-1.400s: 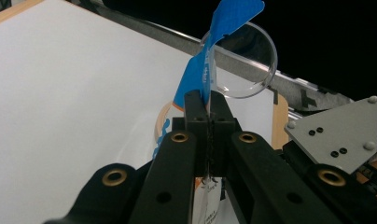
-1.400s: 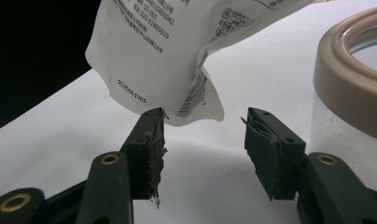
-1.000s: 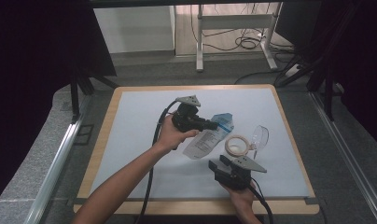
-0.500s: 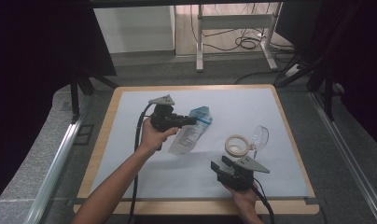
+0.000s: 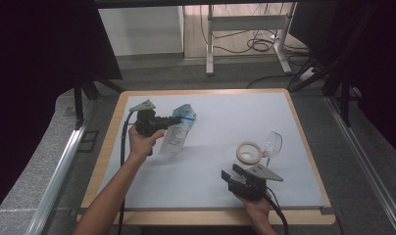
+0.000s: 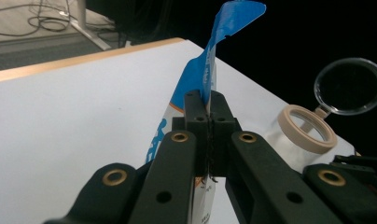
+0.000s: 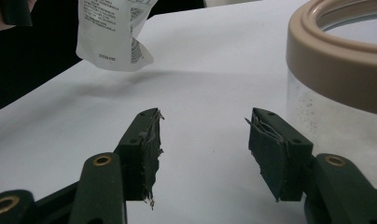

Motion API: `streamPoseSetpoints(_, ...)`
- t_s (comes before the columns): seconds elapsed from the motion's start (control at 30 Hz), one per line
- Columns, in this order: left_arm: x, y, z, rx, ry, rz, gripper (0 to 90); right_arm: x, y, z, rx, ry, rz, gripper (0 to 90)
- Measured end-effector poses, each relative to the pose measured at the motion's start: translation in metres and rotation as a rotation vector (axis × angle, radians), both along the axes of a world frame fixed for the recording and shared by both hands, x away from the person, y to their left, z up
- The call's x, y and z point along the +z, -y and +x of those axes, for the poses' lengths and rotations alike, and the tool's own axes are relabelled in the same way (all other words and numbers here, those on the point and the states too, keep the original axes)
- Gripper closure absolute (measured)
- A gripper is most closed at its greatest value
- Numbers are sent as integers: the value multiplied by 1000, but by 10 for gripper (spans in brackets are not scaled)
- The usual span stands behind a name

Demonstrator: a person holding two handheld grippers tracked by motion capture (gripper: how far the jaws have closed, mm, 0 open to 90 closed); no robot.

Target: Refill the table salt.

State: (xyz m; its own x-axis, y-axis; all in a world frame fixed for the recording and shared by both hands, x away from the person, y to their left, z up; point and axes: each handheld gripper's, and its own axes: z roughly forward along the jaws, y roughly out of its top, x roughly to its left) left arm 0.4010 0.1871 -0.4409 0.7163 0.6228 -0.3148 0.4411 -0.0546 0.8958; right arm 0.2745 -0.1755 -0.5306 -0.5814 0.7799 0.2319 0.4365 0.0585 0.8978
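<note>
1. Left gripper [image 5: 170, 121], seen in the high view at the table's left part, clamped flat on a blue-and-white plastic pouch [image 5: 177, 133]; in the left gripper view, jaws pressed together with the pouch's [image 6: 210, 70] blue top edge standing up between them.
2. Held in the left hand [image 5: 141, 142], forearm coming in from the bottom left; black cable [image 5: 122, 147] trailing back along the arm.
3. Pouch hanging tilted from the jaws, lifted off the white table top [image 5: 225, 122], its shadow thrown on the surface just below; printed lower end visible in the right gripper view [image 7: 114, 35], off the table.
4. Right gripper [image 5: 231, 175], low at the table's near right, held in the right hand [image 5: 257, 208]; jaws partly apart, nothing between the pads [image 7: 147, 149], only bare table in the gap.
5. Worn, frayed pad faces visible on both right jaws.
6. Just beyond the right gripper, a clear jar [image 5: 248, 152] with a beige rim, upright on the table, its clear hinged lid [image 5: 272, 143] flipped open to the far right side.
7. Same jar close at the right edge of the right gripper view [image 7: 340, 79], and at the right of the left gripper view [image 6: 303, 135] with the lid [image 6: 349, 86] standing up behind it.
8. Pouch and jar well apart, with bare table between them.
9. Wooden border [image 5: 201, 91] round the white top.
</note>
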Motion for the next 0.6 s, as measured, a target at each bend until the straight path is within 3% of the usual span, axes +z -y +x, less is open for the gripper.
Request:
streamPoseSetpoints(0.23,-15,-21,2,84,2,-36,900,1,7,-6,3,1,-14,426)
streamPoseSetpoints(0.33,-24,-27,-2,112,2,-31,900,-1,11,-13,2,0,-32,402)
streamPoseSetpoints(0.4,-27,-31,-5,122,7,-55,900,-3,16,-16,3,-11,-25,402)
streamPoseSetpoints(0.6,-33,-45,-16,157,21,-67,900,-3,32,-20,-19,-12,-34,397)
